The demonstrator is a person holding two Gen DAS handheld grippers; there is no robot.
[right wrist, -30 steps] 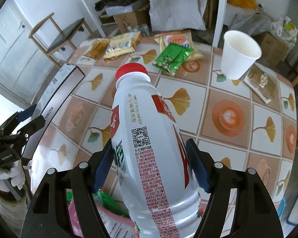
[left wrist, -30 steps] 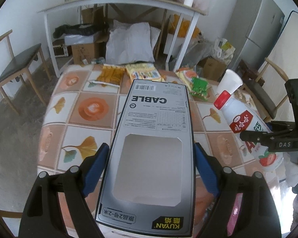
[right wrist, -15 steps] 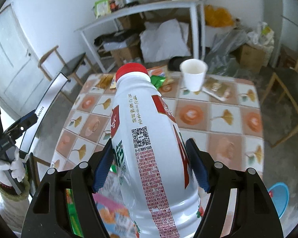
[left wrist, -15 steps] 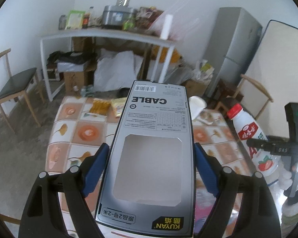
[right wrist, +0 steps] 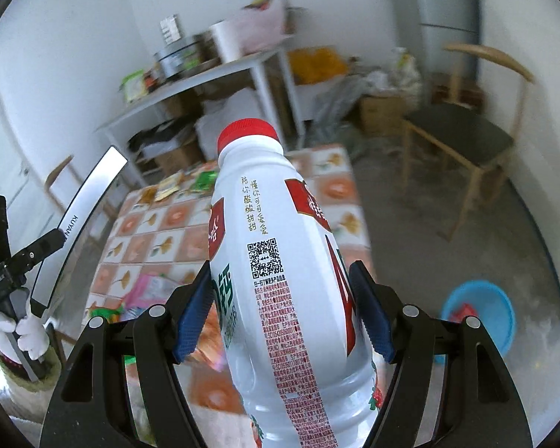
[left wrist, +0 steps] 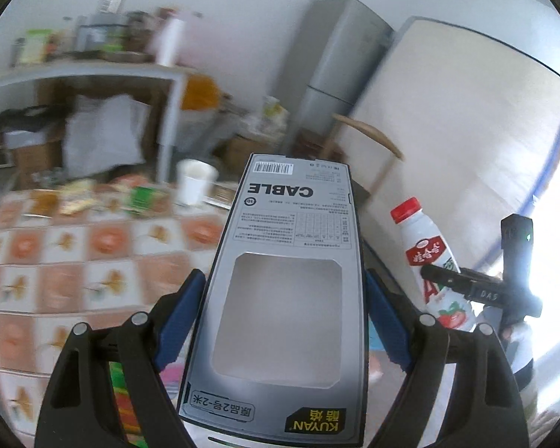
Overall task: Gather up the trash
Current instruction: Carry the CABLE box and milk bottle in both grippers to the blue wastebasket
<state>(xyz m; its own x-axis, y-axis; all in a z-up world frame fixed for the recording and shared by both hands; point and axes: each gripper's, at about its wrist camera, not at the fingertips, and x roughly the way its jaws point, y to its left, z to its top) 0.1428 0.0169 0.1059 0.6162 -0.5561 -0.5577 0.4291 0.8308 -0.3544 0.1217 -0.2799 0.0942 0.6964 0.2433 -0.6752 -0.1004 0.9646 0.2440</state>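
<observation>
Both held items, cable box (left wrist: 287, 280) and bottle (right wrist: 280, 261), now higher above table (left wrist: 74, 261).

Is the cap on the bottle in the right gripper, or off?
On. The red cap sits on the neck of the white bottle clamped in the right gripper.

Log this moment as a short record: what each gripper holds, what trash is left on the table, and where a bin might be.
left gripper: shut on flat grey cardboard cable box
right gripper: shut on white plastic bottle with red cap
tiled table: white paper cup, snack wrappers at far edge
floor: blue plastic basin, something red inside
</observation>
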